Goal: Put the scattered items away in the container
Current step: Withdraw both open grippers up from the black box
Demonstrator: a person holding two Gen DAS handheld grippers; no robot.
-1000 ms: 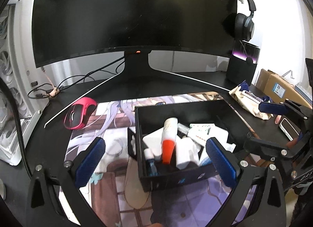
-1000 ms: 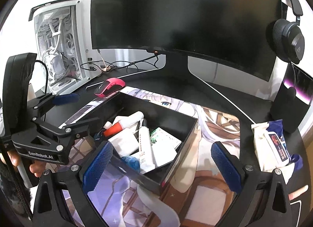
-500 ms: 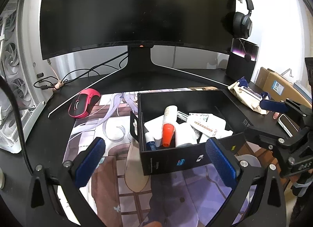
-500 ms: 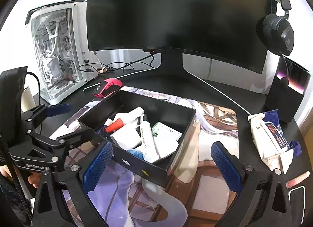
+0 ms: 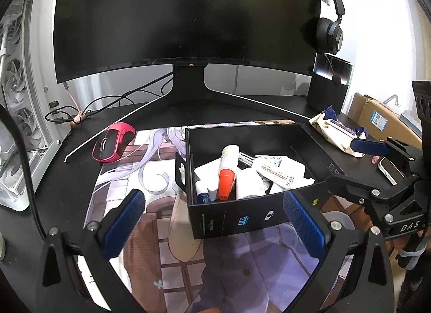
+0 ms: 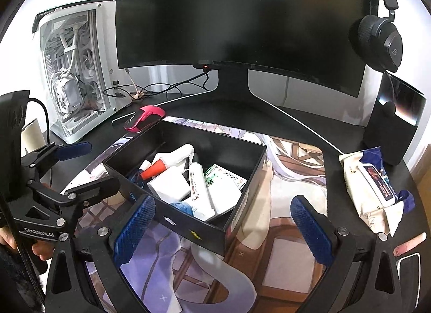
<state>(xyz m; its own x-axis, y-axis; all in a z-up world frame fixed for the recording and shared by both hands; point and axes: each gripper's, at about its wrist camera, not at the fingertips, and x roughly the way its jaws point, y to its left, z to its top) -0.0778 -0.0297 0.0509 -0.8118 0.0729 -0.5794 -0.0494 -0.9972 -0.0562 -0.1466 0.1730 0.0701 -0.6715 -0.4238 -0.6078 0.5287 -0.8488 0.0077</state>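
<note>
Both the left gripper (image 5: 215,221) and the right gripper (image 6: 225,221) hang released and empty above the desk mat (image 6: 282,259). The black box (image 5: 237,221) on it already holds tubes and packets. Judging by this, the wet-wipe pack (image 6: 374,186), lying well right of the box, looks the next pickup for the right gripper.

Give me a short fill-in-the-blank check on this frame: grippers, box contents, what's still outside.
1. Both the left gripper and right gripper are ____.
2. The white bottle in the black box has an ____ cap.
3. The wipes pack lies ____ the box.

Missing: open; orange; outside
</note>
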